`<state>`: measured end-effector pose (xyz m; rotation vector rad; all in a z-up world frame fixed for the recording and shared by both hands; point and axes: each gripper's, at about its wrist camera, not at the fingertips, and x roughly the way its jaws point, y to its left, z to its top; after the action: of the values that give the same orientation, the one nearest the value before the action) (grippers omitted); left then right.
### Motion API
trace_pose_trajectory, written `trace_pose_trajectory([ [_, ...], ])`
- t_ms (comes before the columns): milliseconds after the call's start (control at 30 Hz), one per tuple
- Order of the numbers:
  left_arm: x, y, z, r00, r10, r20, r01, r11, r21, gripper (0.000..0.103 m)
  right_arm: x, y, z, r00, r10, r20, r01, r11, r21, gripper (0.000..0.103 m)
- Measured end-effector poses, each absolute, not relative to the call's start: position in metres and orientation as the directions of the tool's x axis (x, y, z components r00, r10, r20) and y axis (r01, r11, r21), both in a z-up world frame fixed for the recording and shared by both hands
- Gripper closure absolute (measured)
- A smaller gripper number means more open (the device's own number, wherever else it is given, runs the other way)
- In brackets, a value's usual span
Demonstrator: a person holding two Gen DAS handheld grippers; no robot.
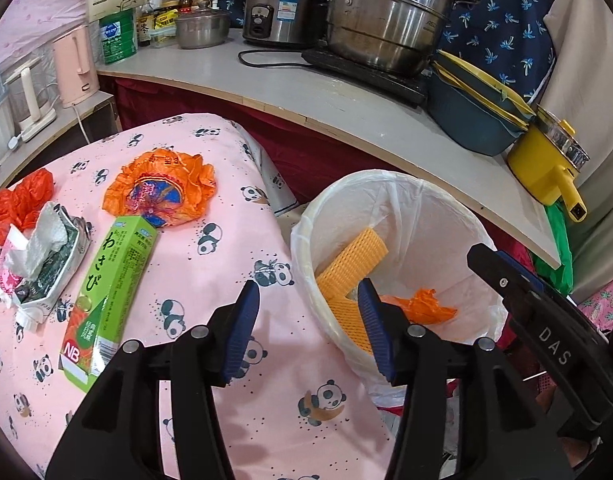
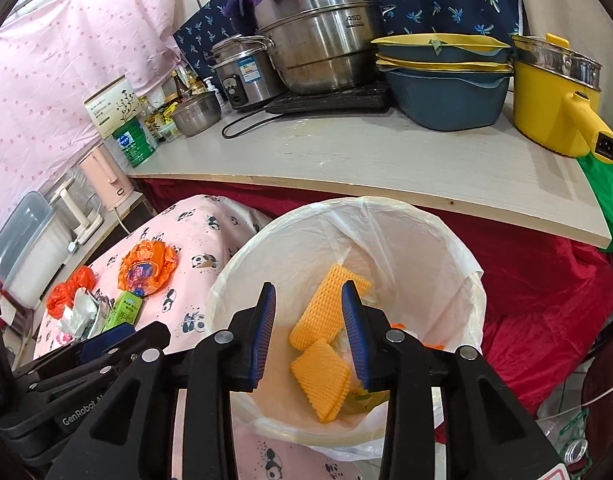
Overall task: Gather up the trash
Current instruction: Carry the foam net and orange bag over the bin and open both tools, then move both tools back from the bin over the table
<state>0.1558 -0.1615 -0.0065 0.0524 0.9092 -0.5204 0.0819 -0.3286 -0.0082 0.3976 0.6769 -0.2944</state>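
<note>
A white lined trash bin (image 1: pixel 434 216) (image 2: pixel 426 236) stands beside a pink panda-print table (image 1: pixel 234 248). Inside it lie yellow foam netting (image 2: pixel 320 380) (image 1: pixel 350 264) and an orange wrapper (image 1: pixel 426 306). On the table lie a green wasabi box (image 1: pixel 110 292) (image 2: pixel 124 312), an orange round wrapper (image 1: pixel 162 188) (image 2: pixel 148 266), a red plastic bag (image 1: pixel 14 204) (image 2: pixel 68 290) and a crumpled foil pack with tissue (image 1: pixel 38 260) (image 2: pixel 80 314). My left gripper (image 1: pixel 306 332) is open and empty over the table edge by the bin. My right gripper (image 2: pixel 308 334) is open and empty above the bin.
A grey counter (image 2: pixel 366 160) behind holds steel pots (image 2: pixel 322 28), a rice cooker (image 1: pixel 280 12), blue basins (image 2: pixel 446 84), a yellow electric pot (image 2: pixel 554 96), bottles and a green tin (image 1: pixel 118 36). A pink kettle (image 1: pixel 74 66) stands at left. Red cloth (image 2: pixel 546 288) lies right of the bin.
</note>
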Motion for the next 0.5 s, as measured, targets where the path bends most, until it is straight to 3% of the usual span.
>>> trace_pose_trajectory([
  [500, 0.144, -0.110, 0.005, 0.540, -0.387, -0.747, 0.395, 0.901, -0.182, 0.054, 0.080, -0.279, 0.015, 0.770, -0.099, -0.630, 0.314, 0.919, 0.240, 0.063],
])
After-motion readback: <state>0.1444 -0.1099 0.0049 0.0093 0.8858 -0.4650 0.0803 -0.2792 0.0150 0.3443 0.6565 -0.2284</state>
